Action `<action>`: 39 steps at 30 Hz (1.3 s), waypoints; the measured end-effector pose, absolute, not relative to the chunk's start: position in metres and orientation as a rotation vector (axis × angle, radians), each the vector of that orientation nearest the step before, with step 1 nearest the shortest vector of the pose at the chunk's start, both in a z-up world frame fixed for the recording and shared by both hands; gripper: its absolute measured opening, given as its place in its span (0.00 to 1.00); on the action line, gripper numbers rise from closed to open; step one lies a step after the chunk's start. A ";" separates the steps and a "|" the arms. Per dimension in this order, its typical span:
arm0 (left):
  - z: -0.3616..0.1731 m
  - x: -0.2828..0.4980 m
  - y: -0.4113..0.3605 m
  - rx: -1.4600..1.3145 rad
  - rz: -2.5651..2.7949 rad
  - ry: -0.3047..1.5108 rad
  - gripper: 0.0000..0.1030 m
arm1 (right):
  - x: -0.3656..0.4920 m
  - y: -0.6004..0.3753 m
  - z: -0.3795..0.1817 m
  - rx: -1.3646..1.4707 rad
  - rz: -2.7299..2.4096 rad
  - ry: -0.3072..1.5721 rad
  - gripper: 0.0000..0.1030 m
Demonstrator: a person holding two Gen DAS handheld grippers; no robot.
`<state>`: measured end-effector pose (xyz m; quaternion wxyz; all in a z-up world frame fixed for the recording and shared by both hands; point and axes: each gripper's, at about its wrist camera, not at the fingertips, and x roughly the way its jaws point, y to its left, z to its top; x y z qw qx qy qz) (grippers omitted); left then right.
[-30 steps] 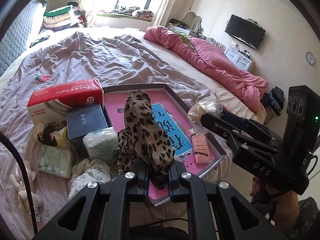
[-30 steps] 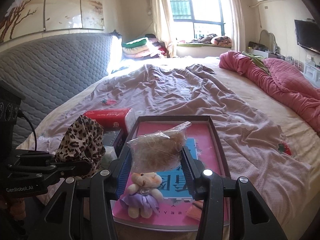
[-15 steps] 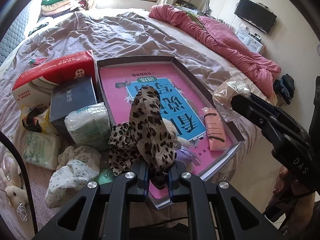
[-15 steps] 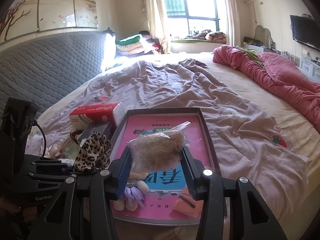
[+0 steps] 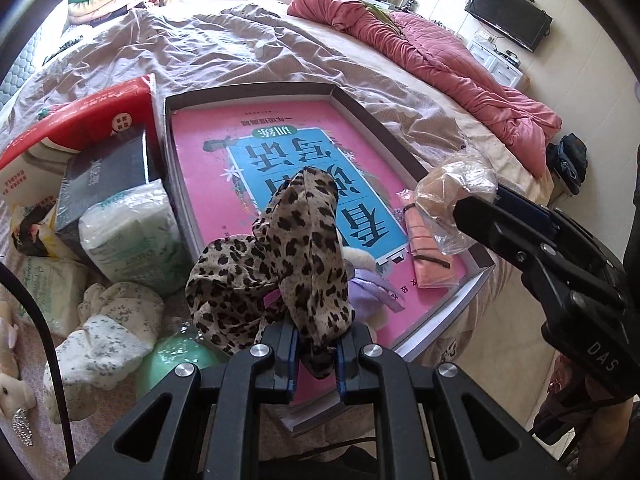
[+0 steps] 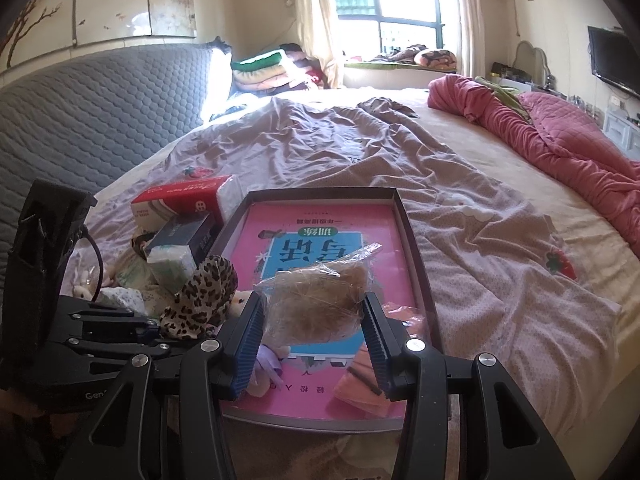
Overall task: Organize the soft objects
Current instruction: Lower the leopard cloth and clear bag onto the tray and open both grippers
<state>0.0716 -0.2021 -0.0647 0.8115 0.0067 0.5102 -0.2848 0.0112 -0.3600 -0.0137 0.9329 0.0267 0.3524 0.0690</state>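
Observation:
My left gripper (image 5: 315, 364) is shut on a leopard-print cloth (image 5: 292, 256) that hangs over the near left corner of a shallow pink-lined box (image 5: 248, 92). In the right wrist view the same leopard-print cloth (image 6: 204, 300) shows at the left gripper's tip. My right gripper (image 6: 314, 340) is shut on a clear plastic bag of tan fluffy stuff (image 6: 320, 300), held above the box (image 6: 320, 194). That bag (image 5: 452, 192) appears over the box's right rim in the left wrist view. A small plush doll in purple (image 5: 372, 284) and a folded pink cloth (image 5: 428, 256) lie in the box.
Left of the box lie a red tissue pack (image 5: 76, 128), a dark box (image 5: 104, 176), white wrapped packs (image 5: 128, 236), a floral cloth (image 5: 104, 332) and small plush rabbits (image 5: 12, 392). A rumpled pink quilt (image 5: 440, 56) lies on the bed's far right. The bed edge is right of the box.
Both grippers have sunk toward the box with their loads. The leopard-print cloth now hangs lower, close over the plush doll; the bag is nearer the box's right rim.

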 end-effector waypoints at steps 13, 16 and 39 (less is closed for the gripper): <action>-0.067 0.069 -0.206 0.007 -0.672 1.102 0.13 | 0.018 -0.358 -0.030 -0.013 0.105 0.811 0.48; -0.067 0.066 -0.206 0.021 -0.694 1.106 0.13 | 0.019 -0.356 -0.033 -0.031 0.099 0.829 0.48; -0.067 0.071 -0.189 -0.056 -0.685 1.108 0.15 | 0.027 -0.339 -0.053 -0.102 0.088 0.897 0.48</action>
